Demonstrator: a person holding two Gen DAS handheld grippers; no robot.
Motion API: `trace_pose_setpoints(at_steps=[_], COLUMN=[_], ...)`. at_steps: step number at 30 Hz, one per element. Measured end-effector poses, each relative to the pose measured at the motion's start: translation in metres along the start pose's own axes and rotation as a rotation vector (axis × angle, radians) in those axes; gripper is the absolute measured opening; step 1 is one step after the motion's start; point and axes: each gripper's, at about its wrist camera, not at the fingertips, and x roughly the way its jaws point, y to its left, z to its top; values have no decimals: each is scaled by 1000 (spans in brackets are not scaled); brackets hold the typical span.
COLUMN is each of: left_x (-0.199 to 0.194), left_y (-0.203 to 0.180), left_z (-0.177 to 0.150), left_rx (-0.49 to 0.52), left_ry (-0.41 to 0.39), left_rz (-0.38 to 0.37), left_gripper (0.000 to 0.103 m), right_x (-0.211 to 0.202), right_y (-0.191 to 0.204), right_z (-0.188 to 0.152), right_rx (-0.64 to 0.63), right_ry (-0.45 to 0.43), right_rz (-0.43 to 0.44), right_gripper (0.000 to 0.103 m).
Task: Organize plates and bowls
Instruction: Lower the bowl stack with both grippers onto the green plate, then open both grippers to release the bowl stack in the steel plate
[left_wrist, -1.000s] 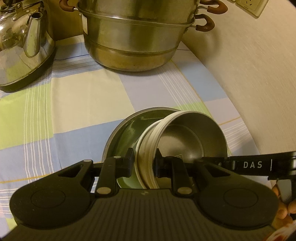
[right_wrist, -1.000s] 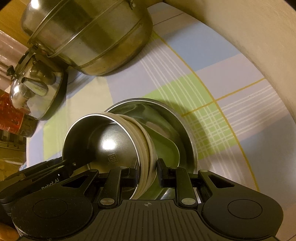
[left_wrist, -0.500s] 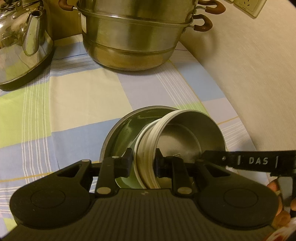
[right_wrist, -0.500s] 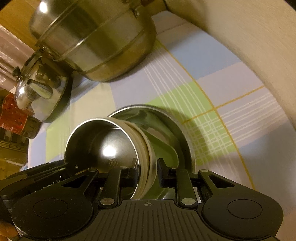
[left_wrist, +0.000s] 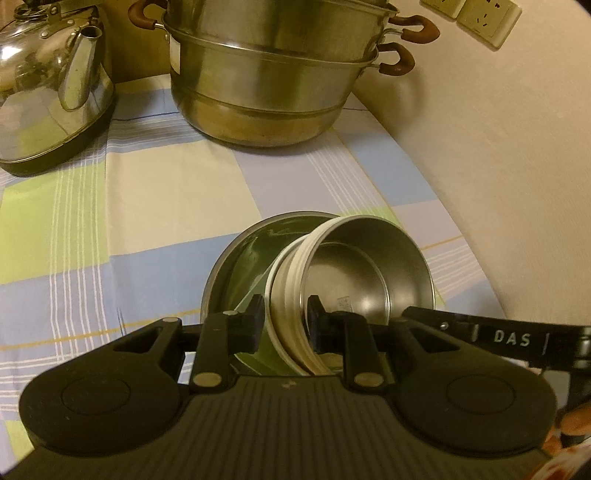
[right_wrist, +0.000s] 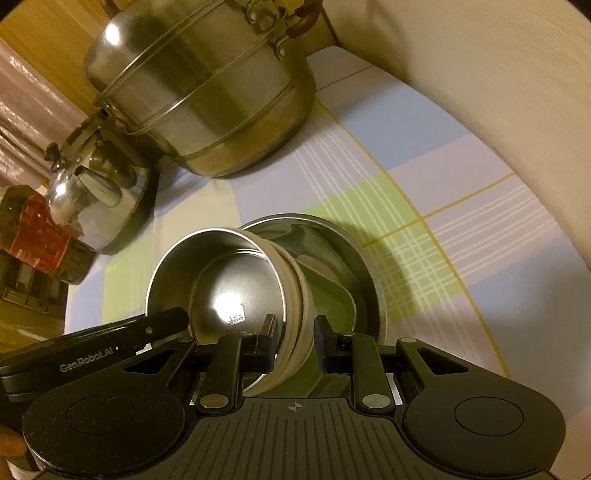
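Observation:
A small steel bowl (left_wrist: 369, 266) with a cream outer wall hangs tilted on its side, partly inside a larger steel bowl (left_wrist: 236, 273) that sits on the checked tablecloth. My left gripper (left_wrist: 284, 323) is shut on the small bowl's wall, one pad inside and one outside. At the right edge of that view, the right gripper's black arm (left_wrist: 517, 338) reaches in. In the right wrist view my right gripper (right_wrist: 295, 339) is shut on the opposite side of the small bowl (right_wrist: 221, 280), over the larger bowl (right_wrist: 354, 251). The left gripper's arm (right_wrist: 110, 354) lies at the lower left.
A large two-tier steel steamer pot (left_wrist: 273, 81) stands at the back of the cloth, with a steel kettle (left_wrist: 48, 92) to its left. A cream wall (left_wrist: 498, 166) with sockets (left_wrist: 476, 18) borders the right side. A red-wrapped item (right_wrist: 40, 236) sits beyond the kettle.
Both grippers keep their hold on the small bowl. The right wrist view has swung a little, so the pot and kettle now sit further right in it.

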Motion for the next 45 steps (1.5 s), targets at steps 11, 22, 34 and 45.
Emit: trace_pose_setpoints(at_steps=[11,22,34,45], left_x=[-3,-1,3,1], left_y=[-9,-7,-4,-5], left_z=[-8,-2,0,4], left_rx=[41,62,67,66], left_ry=[7,15,41,37], left_rz=[-23,-21,-25,-35], left_gripper=[20,18,16,16], right_x=[0,-2,-6,-9], right_y=[1,3,17,-4], right_z=[-3,15,20,30], right_rx=[41,135,48,222], right_ry=[-13,103,91,134], right_rz=[-24,-46,-69,-5], right_gripper=[17,10,11,11])
